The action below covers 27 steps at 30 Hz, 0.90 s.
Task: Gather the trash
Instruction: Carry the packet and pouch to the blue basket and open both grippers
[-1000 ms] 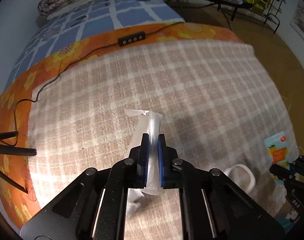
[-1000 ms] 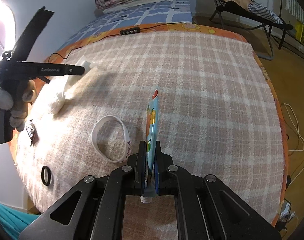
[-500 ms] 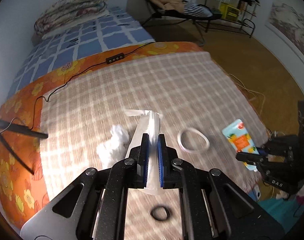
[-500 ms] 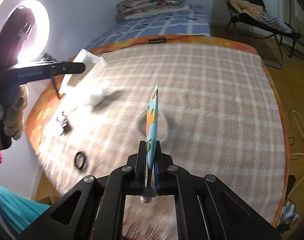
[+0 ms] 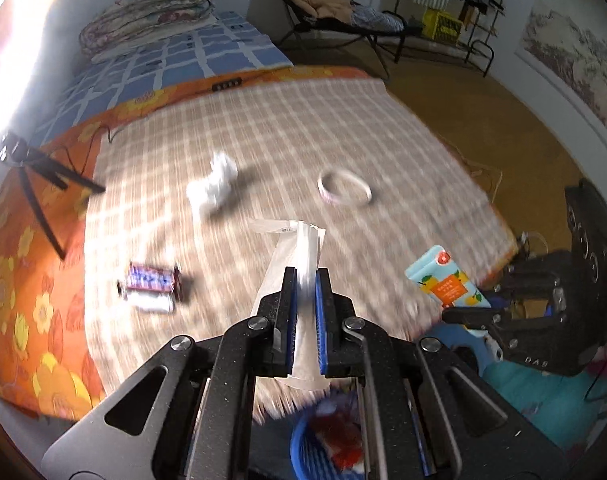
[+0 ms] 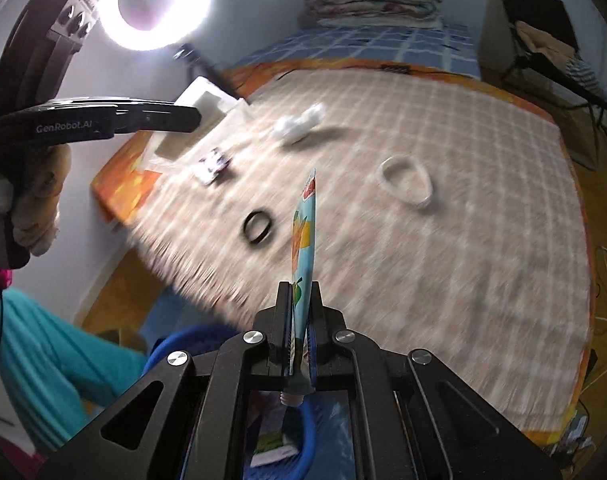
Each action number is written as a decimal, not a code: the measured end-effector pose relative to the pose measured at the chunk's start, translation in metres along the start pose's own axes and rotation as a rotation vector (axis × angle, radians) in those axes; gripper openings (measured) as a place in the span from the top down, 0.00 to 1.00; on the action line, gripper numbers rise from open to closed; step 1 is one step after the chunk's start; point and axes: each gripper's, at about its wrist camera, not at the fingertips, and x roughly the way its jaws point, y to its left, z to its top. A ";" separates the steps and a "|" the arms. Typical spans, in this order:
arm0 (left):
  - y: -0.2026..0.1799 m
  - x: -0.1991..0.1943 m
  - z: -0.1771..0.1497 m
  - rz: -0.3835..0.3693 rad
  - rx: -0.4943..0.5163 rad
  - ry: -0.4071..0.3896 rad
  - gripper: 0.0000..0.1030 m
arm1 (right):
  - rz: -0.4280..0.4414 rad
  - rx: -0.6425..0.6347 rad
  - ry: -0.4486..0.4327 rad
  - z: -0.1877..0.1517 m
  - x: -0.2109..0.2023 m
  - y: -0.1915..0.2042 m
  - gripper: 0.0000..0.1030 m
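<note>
Clear wrapper: clamped between the jaws of the left gripper, its long axis running forward out of them and ending in a flat sealed edge; it hangs in the air above the near edge of the bed.
Orange-print tube: pinched edge-on in the jaws of the right gripper, long axis straight ahead, its threaded neck poking out behind the pads; from the left wrist view it shows face-on at the right.
Blue basket: directly below both sets of jaws, off the bed's near edge; its rim shows under the left gripper with red-and-white scraps inside, and paper shows in it under the right.
Deciding relation: the drop target lies beneath the jaws, not ahead of them; the right gripper looks more squarely over the basket, the left over its rim, so I judge the right closer to releasing.
Jaws state: both pairs narrow, each gripping its thin item.
Left on the bed: crumpled tissue, purple wrapper, white ring, black ring, all well ahead of the jaws.
Risk: the light wrapper may drift past the rim when let go.
</note>
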 end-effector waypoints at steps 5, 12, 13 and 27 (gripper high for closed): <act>-0.020 0.006 -0.044 -0.014 0.022 0.052 0.94 | 0.035 -0.034 0.061 -0.033 0.007 0.021 0.95; -0.045 0.017 -0.098 -0.051 0.045 0.111 0.94 | 0.064 -0.046 0.137 -0.074 0.020 0.035 0.95; -0.047 0.019 -0.102 -0.056 0.046 0.118 0.94 | 0.063 -0.043 0.148 -0.080 0.022 0.036 0.95; -0.050 0.042 -0.137 -0.093 0.038 0.187 0.93 | 0.072 -0.037 0.217 -0.119 0.037 0.044 0.95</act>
